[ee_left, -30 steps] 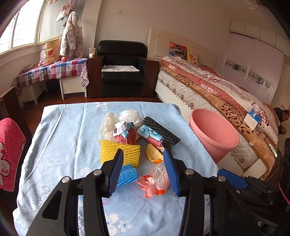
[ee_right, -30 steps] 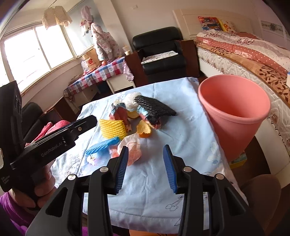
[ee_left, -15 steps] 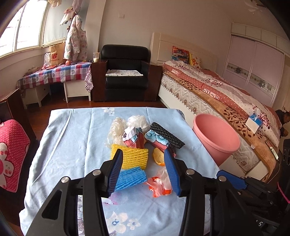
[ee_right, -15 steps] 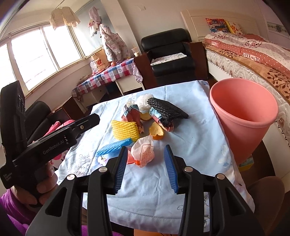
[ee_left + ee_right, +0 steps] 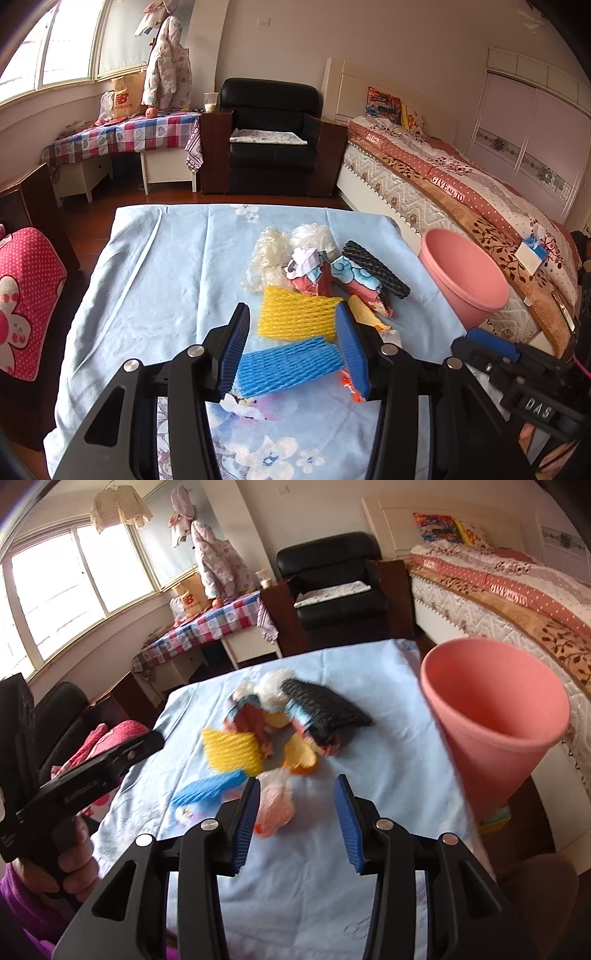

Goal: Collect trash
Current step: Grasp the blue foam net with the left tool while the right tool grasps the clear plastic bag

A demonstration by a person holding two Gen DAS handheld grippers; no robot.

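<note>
A pile of trash lies on the light blue tablecloth (image 5: 155, 280): a blue foam net (image 5: 288, 363), a yellow foam net (image 5: 295, 314), a black foam net (image 5: 375, 269), crumpled snack wrappers (image 5: 314, 273), clear plastic wads (image 5: 269, 251), orange peel (image 5: 301, 757) and a pink-orange plastic bag (image 5: 275, 806). My left gripper (image 5: 291, 343) is open, its jaws on either side of the blue net, above it. My right gripper (image 5: 297, 819) is open, hovering just right of the plastic bag. A pink bin (image 5: 495, 716) stands at the table's right edge, and shows in the left wrist view (image 5: 465, 275).
A bed (image 5: 461, 192) runs along the right behind the bin. A black armchair (image 5: 271, 136) and a checked side table (image 5: 122, 136) stand beyond the table's far edge. A red dotted cushion (image 5: 26, 299) sits at the left.
Both grippers have pulled back and shifted. The left one now frames the blue net instead of the plastic bag. The right view is closer to the bin and blurred by motion.
</note>
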